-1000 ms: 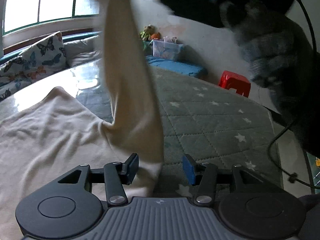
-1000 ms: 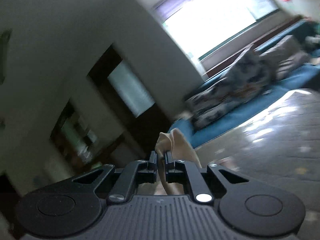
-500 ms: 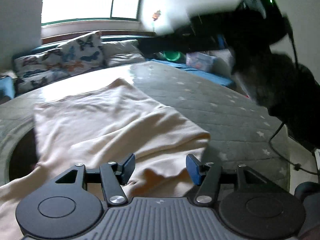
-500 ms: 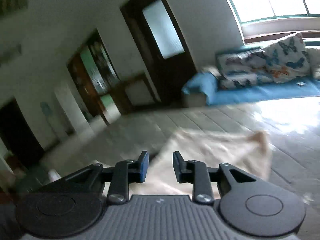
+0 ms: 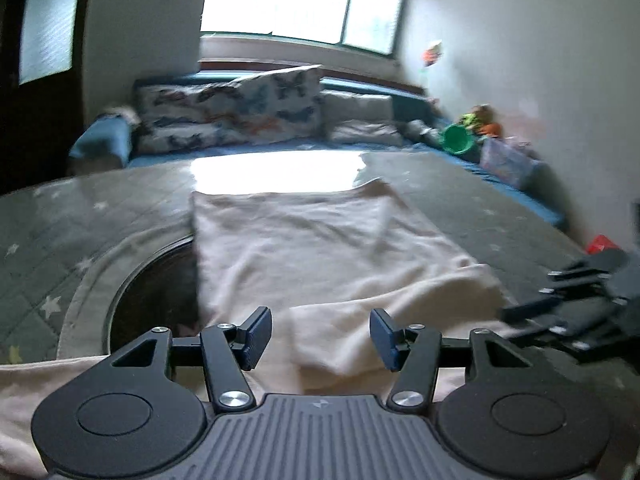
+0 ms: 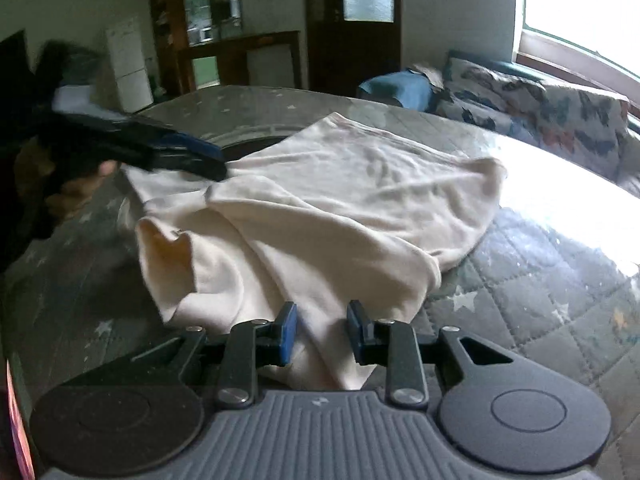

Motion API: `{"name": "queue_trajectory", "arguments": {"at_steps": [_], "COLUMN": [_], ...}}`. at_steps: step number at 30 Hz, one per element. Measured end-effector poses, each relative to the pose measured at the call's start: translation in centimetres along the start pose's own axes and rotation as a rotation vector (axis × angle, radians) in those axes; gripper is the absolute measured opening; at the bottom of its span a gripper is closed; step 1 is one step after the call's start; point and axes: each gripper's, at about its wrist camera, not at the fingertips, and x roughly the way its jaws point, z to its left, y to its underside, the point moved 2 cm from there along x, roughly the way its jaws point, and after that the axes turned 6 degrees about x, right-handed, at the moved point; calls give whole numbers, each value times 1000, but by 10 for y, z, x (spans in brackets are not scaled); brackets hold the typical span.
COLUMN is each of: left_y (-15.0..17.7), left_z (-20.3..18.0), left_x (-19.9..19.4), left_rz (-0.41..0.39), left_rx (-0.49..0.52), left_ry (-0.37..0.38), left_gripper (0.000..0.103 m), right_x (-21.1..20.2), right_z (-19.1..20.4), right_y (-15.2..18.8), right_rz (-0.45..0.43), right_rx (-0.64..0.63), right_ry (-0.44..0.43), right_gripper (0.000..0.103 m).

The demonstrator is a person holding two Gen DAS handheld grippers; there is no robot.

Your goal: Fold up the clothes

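Note:
A cream garment lies on the table, its near part folded over into a loose heap. My left gripper hovers over the near fold. Its jaws stand wide, closing a little, with cloth below them and nothing pressed. My right gripper is low at the garment's edge with its jaws opening. Cloth runs through the gap, and the pads do not press on it. Each gripper shows in the other's view: the left gripper at the garment's far side, the right gripper blurred at the right.
The table wears a grey quilted cover with stars, with a dark round opening left of the garment. Behind stand a blue sofa with butterfly cushions, a green bucket, a red stool and a dark door.
The right gripper, shut on a raised strip of the garment, opened, let go and came down. The strip dropped onto the garment as a fold. The left gripper swung across, its jaws still apart.

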Motion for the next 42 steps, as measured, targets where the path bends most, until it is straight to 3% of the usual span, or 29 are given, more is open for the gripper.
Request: {"name": "queue_trajectory", "arguments": {"at_steps": [3,5,8,11,13,16,18,20,22,28,34,37,42], "left_y": [5,8,12,9,8,10,11,11,11,11,24,36,57], "left_z": [6,6,5,-1,-3,-1,0,4,8,19,41,58,85], "left_x": [17,24,27,23,21,25,25,21,14,-14,-55,-74,-97], "left_rz": [47,65,64,30,13,46,57,53,33,-22,-55,-66,-76], "left_rx": [-22,-22,-36,-3,24,9,12,-11,-30,-83,-141,-208,-344], "left_ry": [-3,-1,2,-51,-89,-48,-53,-44,-36,-70,-186,-275,-431], "left_gripper": [50,31,8,5,5,7,12,26,28,31,40,43,44], "right_x": [1,3,1,-2,-4,-4,-7,-11,-18,1,18,16,39], "right_z": [6,9,9,6,5,2,1,-2,-6,-24,-32,-21,8], "right_y": [2,5,5,6,7,6,2,-5,-14,-34,-31,-41,-57], "right_rz": [15,6,-3,-3,3,17,22,12,-32,-82,-37,-73,-81], "right_rx": [-72,-107,-113,-120,-133,-148,-147,-129,-102,-30,-20,-32,-95], "right_ry": [19,43,57,59,56,46,27,-2,-12,52,71,36,-27], "right_gripper": [36,36,26,18,16,16,18,18,18,18,19,25,26]}}
